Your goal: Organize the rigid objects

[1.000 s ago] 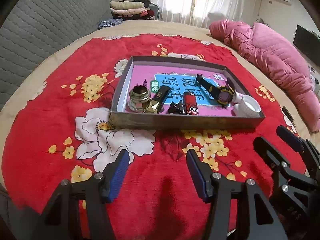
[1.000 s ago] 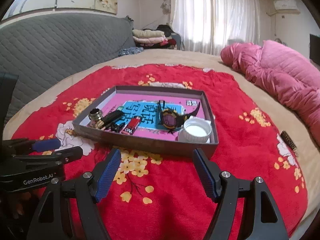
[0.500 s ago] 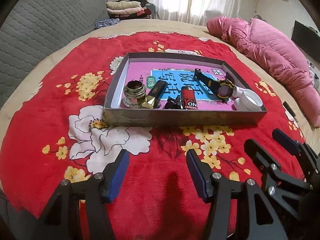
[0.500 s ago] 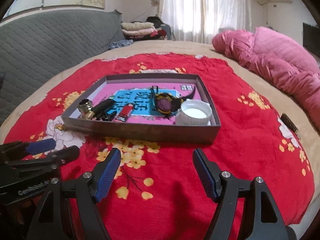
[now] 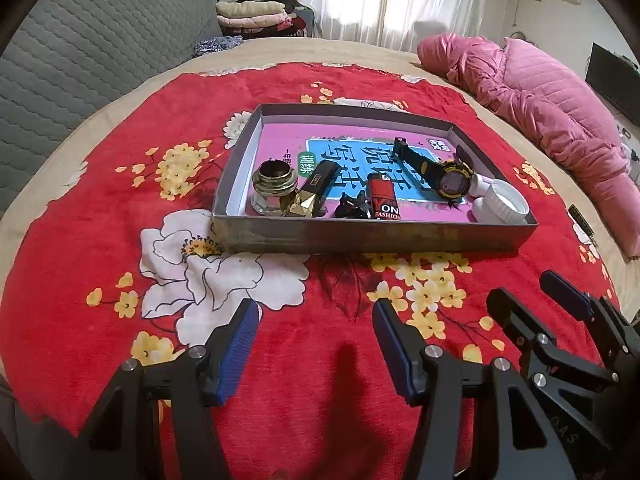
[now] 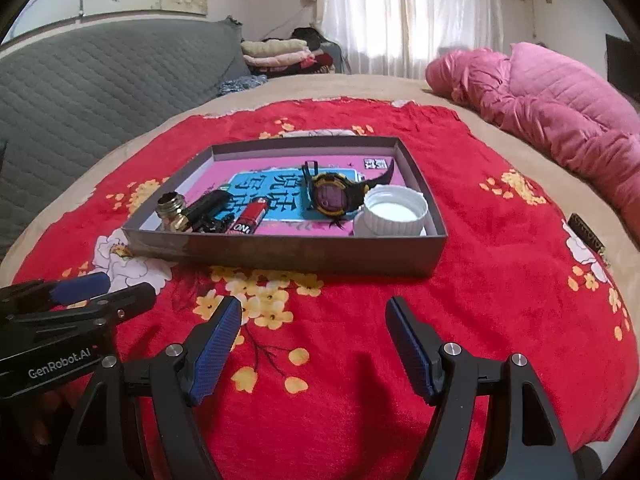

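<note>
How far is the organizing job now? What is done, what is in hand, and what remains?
Done: the watch, white cap, red lighter, black-and-gold case, metal jar and a small black item lie in the gray tray. In hand: nothing; the left claw and right claw are open over the red blanket. Left: no loose object shows on the blanket.

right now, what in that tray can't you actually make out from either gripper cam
- Small black object beside the red lighter: too small and dark to identify in either wrist view.
- Base of the glass bottle: cut off by the tray's near wall in the left wrist view.
- White piece behind the white cap: mostly hidden by the cap and the wristwatch.
</note>
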